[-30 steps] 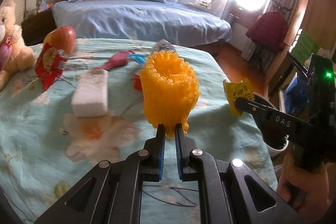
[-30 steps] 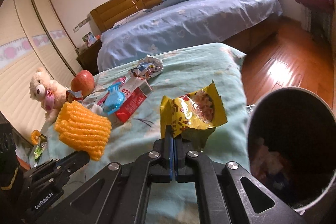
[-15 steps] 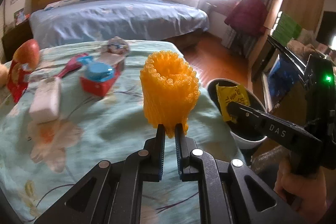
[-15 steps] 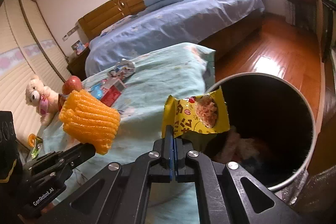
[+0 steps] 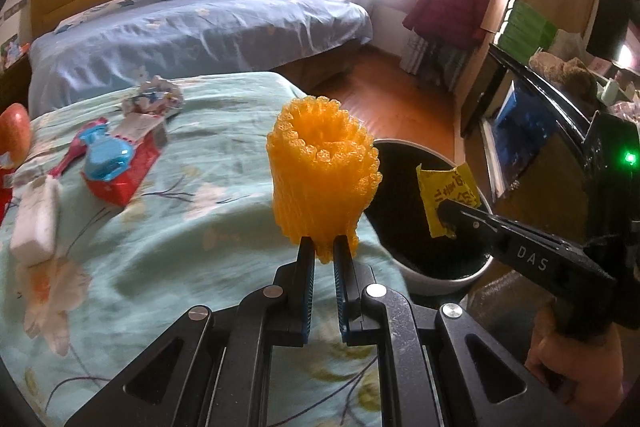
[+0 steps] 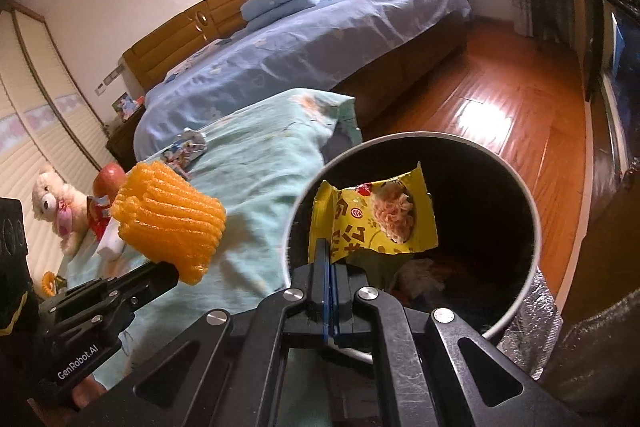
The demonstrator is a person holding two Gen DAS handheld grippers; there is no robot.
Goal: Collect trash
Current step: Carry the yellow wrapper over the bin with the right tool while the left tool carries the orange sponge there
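A: From the left wrist, we had the left gripper [image 5: 323, 259] with its fingers [image 5: 307, 269] clamped on the bottom edge of the orange foam net sleeve [image 5: 322, 179], which stood upright above the flowered bed cover [image 5: 168, 227], just beside the bin [image 5: 432, 279].

B: And we judged that sleeve very light and squashy. The mesh gave way under the pinch, so a hold on the lower rim was enough, though it could wobble or spring out if we loosened at all.

A: To the right in that view, the right gripper [image 5: 444, 217] held the yellow snack wrapper [image 5: 446, 193] over the bin's dark mouth.

B: From the right wrist we saw it better. The right gripper [image 6: 329, 259] had its fingers [image 6: 320, 255] pressed fully together on the wrapper's [image 6: 376, 217] lower left corner, and the wrapper hung right above the bin's [image 6: 520, 187] opening, with crumpled rubbish already inside.

A: We took that wrapper for thin, slick film, nearly weightless. A corner pinch held it, but it would flutter as it fell, so we judged it best let go low and centred.

B: The sleeve [image 6: 170, 221] showed at the left there, in the left gripper [image 6: 176, 273], over the bed cover [image 6: 260, 163] and short of the rim. More scraps lay further back on the cover: a red carton [image 5: 124, 175] and a crumpled wrapper [image 5: 154, 99].
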